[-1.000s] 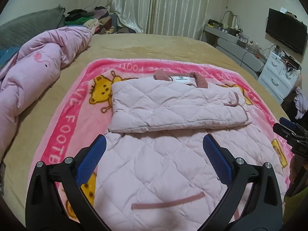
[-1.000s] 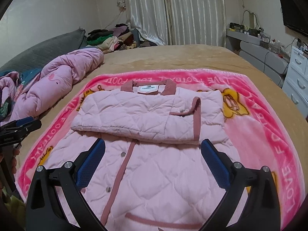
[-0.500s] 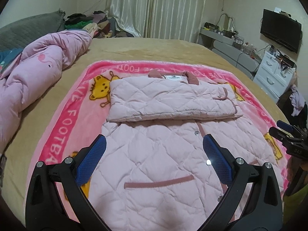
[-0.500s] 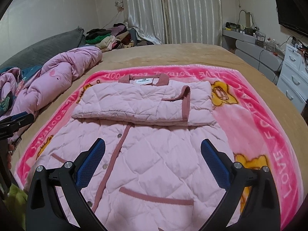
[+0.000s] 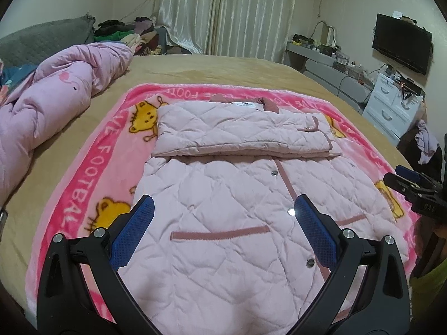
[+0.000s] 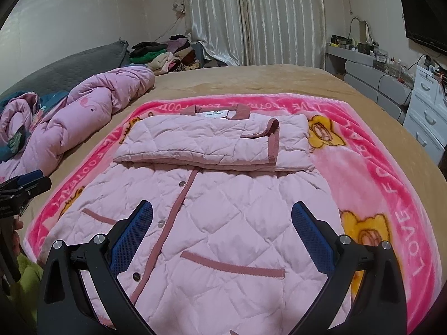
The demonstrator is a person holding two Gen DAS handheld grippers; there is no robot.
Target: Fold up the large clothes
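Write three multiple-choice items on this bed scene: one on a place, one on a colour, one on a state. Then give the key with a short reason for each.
1. Where do the jacket's sleeves lie?
A. Folded across its upper part, by the collar
B. Hanging off the bed
C. Spread out to both sides

2. What colour is the trim on the pocket?
A. Navy
B. Dusty rose
C. White

3. How does the left tool stand?
A. Shut on the hem
B. Shut on a sleeve
C. Open, holding nothing

Key: A, the sleeves sit stacked below the collar; B, the strip is darker pink than the quilting; C, the blue pads stand wide apart above the cloth.
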